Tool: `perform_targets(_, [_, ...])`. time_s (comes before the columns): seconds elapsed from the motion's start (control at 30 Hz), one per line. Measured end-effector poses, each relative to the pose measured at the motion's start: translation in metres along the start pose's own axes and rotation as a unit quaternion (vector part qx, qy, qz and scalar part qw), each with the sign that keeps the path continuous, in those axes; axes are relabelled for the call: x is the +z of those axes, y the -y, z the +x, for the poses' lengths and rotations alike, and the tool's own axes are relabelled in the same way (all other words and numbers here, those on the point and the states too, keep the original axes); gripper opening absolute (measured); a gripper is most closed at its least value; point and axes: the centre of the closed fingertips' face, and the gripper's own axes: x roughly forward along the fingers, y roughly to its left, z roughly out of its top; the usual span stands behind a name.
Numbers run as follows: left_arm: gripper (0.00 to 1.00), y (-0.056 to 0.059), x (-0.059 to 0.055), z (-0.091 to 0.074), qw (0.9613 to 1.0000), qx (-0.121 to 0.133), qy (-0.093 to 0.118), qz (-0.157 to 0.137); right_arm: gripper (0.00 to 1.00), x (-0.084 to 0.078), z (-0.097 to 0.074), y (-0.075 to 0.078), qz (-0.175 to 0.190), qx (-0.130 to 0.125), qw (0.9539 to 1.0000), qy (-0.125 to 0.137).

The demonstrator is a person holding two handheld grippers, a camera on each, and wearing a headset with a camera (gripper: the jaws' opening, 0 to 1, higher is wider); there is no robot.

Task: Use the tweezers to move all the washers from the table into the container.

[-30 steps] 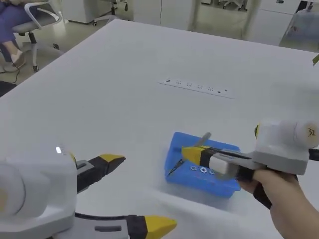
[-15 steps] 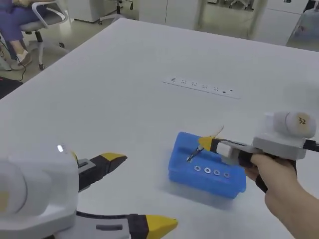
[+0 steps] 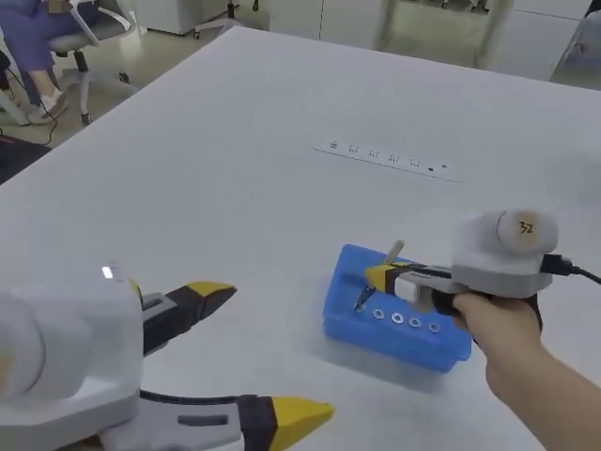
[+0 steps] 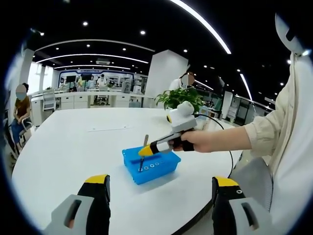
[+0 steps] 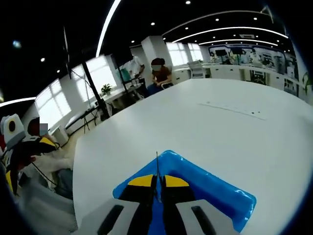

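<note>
Your right gripper has its fingers pinched narrow on the tweezers. The tips angle down into the blue container, likely so a washer drops inside the walls rather than on the counter. Four washers lie in a row on its floor, just beside the tips. Whether the tips carry one, I cannot tell. Your left gripper hovers well apart, fingers wide and holding nothing, clear of the work. The left gripper view gives you the side-on tilt of the tweezers. The right gripper view looks straight along them, fingers tight on either side.
</note>
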Motion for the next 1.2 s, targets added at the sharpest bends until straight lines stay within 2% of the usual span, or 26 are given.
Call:
perform_targets(0.07, [0.87,0.0,-0.001,0.001,1.0,0.001,-0.003,0.002,0.02,0.0,0.0,-0.001,-0.017,-0.001,0.9999,0.001])
perform_targets(0.3, [0.86,-0.002,-0.003,0.003,1.0,0.0,-0.007,0.001,0.02,-0.001,-0.002,-0.003,-0.037,0.005,0.9993,-0.001])
perform_targets(0.4, [0.86,-0.004,-0.004,0.004,0.9999,0.003,-0.012,0.001,0.03,-0.001,-0.005,-0.009,-0.079,0.015,0.9968,0.002])
perform_targets(0.57, [0.82,-0.005,-0.004,0.005,0.9999,0.005,-0.014,-0.001,0.03,0.005,-0.02,-0.012,-0.099,0.011,0.9947,0.024])
perform_targets(0.73, [0.78,-0.003,-0.004,0.009,0.9998,-0.002,-0.018,0.003,0.02,0.011,-0.039,-0.022,-0.117,0.015,0.9922,0.041])
perform_targets(0.8, [0.78,-0.001,-0.004,0.012,0.9997,-0.007,-0.022,0.005,0.02,0.014,-0.047,-0.025,-0.134,0.008,0.9898,0.048])
perform_targets(0.9, [0.77,0.001,-0.004,0.016,0.9996,-0.013,-0.025,0.008,0.02,0.013,-0.056,-0.026,-0.141,0.001,0.9887,0.051])
perform_targets(1.0, [0.75,0.005,-0.002,0.019,0.9993,-0.02,-0.026,0.014,0.02,0.012,-0.064,-0.029,-0.148,-0.001,0.9875,0.055])
perform_targets(1.07, [0.74,0.007,-0.001,0.02,0.9992,-0.024,-0.027,0.018,0.02,0.009,-0.07,-0.036,-0.155,0.001,0.9864,0.055])
perform_targets(1.2, [0.67,0.012,-0.001,0.021,0.9983,-0.044,-0.029,0.025,0.02,-0.007,-0.077,-0.047,-0.169,0.018,0.9846,0.041])
